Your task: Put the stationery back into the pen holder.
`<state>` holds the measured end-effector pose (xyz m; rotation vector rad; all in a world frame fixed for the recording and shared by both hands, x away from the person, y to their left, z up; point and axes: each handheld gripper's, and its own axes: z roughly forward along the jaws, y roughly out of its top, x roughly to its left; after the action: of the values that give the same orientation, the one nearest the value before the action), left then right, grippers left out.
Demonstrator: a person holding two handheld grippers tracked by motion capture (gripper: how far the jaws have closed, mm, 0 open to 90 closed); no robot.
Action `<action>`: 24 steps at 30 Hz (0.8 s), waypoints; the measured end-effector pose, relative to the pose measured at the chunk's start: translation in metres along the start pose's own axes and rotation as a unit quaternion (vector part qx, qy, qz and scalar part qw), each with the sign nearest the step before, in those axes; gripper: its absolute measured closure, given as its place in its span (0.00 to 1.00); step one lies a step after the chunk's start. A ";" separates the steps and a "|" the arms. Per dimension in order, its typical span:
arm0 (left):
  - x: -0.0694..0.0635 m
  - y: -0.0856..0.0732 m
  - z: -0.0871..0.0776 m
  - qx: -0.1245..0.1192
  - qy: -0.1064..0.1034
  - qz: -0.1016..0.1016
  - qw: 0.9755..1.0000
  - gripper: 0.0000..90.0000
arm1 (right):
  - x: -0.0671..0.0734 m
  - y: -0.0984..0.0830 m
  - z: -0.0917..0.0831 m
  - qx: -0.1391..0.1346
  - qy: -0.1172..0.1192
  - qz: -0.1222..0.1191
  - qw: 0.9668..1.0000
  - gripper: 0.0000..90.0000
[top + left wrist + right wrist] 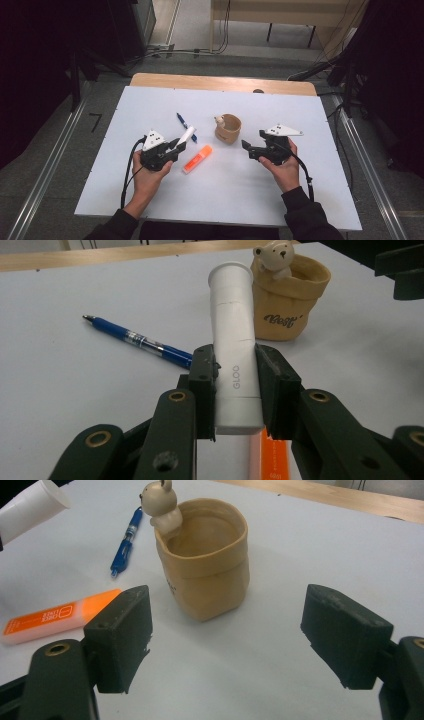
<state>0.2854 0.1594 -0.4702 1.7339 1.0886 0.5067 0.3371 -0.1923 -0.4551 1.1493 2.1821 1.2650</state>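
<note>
My left gripper [179,145] [235,390] is shut on a white glue stick [234,345] [185,137] [30,507], held above the table and pointing toward a tan pen cup [228,128] [290,300] [205,557] with a small bear figure [274,257] [159,502] on its rim. Beneath the stick lies an orange highlighter [197,158] [272,457] [57,615]. A blue pen [186,127] [137,340] [125,542] rests to the left of the cup. My right gripper [248,146] [227,642] stands open, facing the cup from the right with nothing between its jaws.
The things sit on a white board [150,100] over a wooden table [210,81]. Bare board stretches toward the near edge and on both sides. Metal rails [45,170] and cables [200,51] run along the floor around the table.
</note>
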 end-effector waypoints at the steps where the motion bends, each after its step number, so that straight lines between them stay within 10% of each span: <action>1: -0.001 0.001 0.001 -0.001 0.000 0.001 1.000 0.80 | 0.000 0.000 0.000 -0.001 0.000 -0.001 1.000 0.21; 24: -0.028 0.006 0.019 -0.005 -0.030 0.017 0.999 0.80 | 0.009 0.004 0.003 -0.007 0.008 -0.002 1.000 0.21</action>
<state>0.2881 0.1252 -0.4690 1.7510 1.0146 0.4776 0.3355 -0.1829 -0.4525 1.1335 2.1827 1.2904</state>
